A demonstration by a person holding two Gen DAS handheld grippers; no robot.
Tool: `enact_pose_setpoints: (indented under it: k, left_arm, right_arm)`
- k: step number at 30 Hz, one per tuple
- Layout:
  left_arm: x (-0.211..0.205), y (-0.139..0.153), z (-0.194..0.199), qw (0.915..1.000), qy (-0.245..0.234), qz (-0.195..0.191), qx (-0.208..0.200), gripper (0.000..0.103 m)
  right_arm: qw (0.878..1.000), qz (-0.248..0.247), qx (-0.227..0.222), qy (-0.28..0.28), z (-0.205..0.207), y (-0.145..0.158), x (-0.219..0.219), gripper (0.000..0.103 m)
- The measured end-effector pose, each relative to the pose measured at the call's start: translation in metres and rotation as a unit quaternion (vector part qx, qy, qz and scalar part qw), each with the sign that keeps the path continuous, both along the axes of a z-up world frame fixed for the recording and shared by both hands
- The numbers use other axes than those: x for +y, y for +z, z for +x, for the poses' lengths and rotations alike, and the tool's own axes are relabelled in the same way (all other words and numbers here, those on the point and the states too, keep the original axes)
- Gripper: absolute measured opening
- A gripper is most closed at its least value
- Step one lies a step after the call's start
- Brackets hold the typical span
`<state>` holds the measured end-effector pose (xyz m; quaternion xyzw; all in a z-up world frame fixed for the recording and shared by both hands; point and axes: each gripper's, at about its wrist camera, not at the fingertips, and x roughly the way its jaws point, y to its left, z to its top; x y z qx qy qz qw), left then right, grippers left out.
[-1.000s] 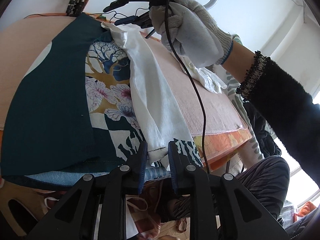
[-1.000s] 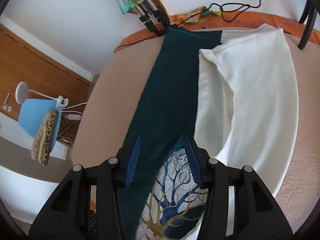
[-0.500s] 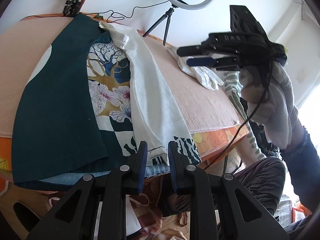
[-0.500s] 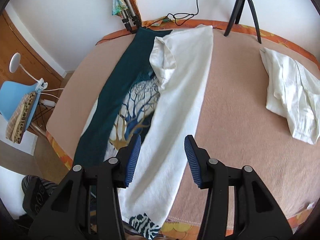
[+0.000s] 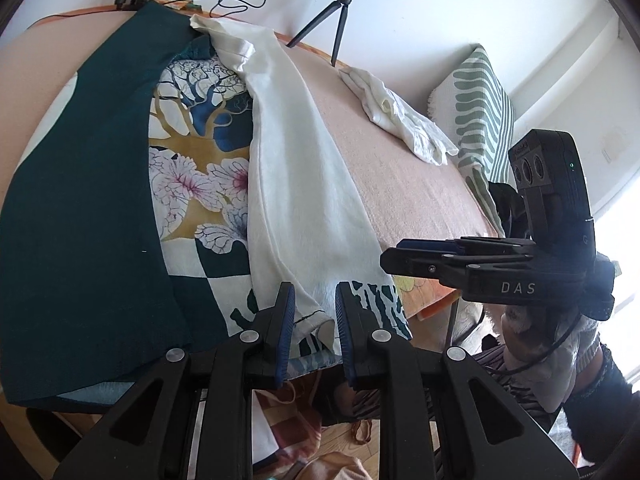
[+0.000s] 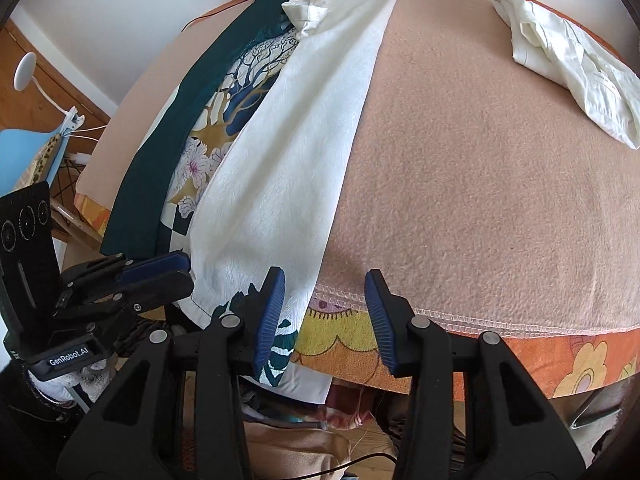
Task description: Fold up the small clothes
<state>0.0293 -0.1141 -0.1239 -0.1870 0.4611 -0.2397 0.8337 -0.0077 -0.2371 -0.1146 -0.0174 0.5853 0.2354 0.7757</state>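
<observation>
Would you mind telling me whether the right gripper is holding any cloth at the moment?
No, the right gripper is open with nothing between its fingers, poised at the table edge beside the white cloth.

Two fisheye views are looking forward from hand-held grippers at the near edge of a table [image 6: 480, 160]. The left wrist view is sitting low and close, facing along a long garment [image 5: 296, 168] toward the far wall, with the left gripper [image 5: 314, 322] filling its bottom edge. The right wrist view is looking from slightly higher, facing across the table, its right gripper [image 6: 324, 316] at the bottom. Both are sharing the garment, a crumpled white cloth [image 5: 400, 120] and the tabletop. Each view is also catching the other gripper at its side.
</observation>
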Motion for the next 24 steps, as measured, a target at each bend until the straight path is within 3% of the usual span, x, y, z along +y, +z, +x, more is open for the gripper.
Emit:
enact_pose_setpoints:
  k: [2, 7, 12, 15, 17, 20, 24]
  left_arm:
    - [0.002, -0.004, 0.001, 0.9999, 0.006, -0.007, 0.006, 0.006]
    - [0.007, -0.005, -0.003, 0.9999, 0.011, -0.012, -0.005, 0.002]
    - [0.018, 0.002, -0.007, 0.9992, 0.024, -0.029, -0.008, 0.003]
    - [0.022, 0.005, -0.006, 0.9991, 0.025, -0.035, -0.003, 0.01]
    - [0.017, 0.006, -0.002, 0.9996, 0.026, -0.014, 0.003, 0.045]
    - [0.01, 0.004, 0.003, 0.9996, 0.028, 0.001, 0.009, 0.046]
    - [-0.006, 0.008, 0.006, 0.9984, 0.013, 0.054, -0.009, 0.043]
  right_arm:
    - [1.0, 0.004, 0.001, 0.004, -0.004, -0.002, -0.001, 0.044]
    - [1.0, -0.012, -0.016, 0.02, -0.013, -0.003, 0.005, 0.043]
    - [0.999, -0.028, -0.03, 0.033, -0.019, -0.004, 0.009, 0.031]
    - [0.998, -0.032, -0.035, 0.035, -0.021, -0.004, 0.012, 0.029]
    - [0.998, -0.035, -0.038, 0.038, -0.023, -0.004, 0.013, 0.029]
    - [0.998, -0.038, -0.039, 0.041, -0.025, -0.004, 0.015, 0.029]
    - [0.997, -0.041, -0.043, 0.039, -0.028, -0.003, 0.017, 0.029]
